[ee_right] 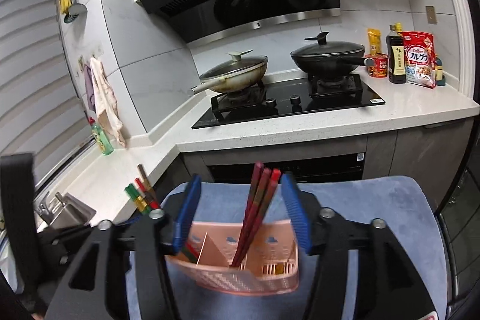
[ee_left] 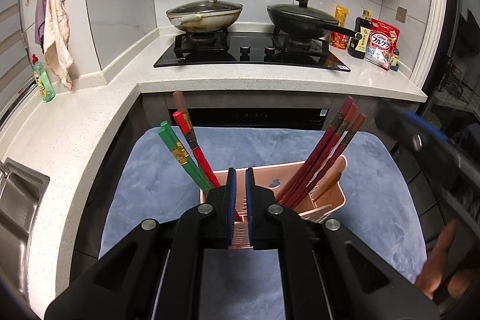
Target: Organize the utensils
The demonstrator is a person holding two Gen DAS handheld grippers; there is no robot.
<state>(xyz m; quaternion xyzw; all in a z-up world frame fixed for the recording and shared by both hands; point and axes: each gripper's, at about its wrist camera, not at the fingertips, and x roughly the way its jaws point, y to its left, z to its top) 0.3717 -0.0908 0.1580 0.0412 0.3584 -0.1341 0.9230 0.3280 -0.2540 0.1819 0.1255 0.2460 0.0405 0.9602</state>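
Pink plastic, the caddy (ee_left: 315, 188) sits on a blue mat (ee_left: 375, 185) near the camera, below the stove counter. The left gripper (ee_left: 241, 200) is clamped shut on the caddy's near wall, apparently steadying it. The right gripper (ee_right: 240, 215) hangs just above the caddy with its jaws standing wide; the red chopsticks (ee_right: 255, 215) rise between its fingers, but the pads do not press on them, so it holds nothing.

Judging by that, the step in hand is dropping chopsticks into a compartment: the red ones already stand in the caddy's right part, free of the open jaws. The next move likely calls for lifting the right gripper straight up clear of the sticks without knocking them, then looking for any utensil left outside; none shows on the mat.

Counted in the left view: about four dark-red chopsticks on the right, leaning right; on the left, two green sticks (ee_left: 180, 155), one bright red stick (ee_left: 195, 149) and one brown stick (ee_left: 180, 107), leaning left. One brown utensil handle (ee_left: 328, 185) lies in the far-right part; what it is I cannot tell. One caddy, one mat, two grippers.
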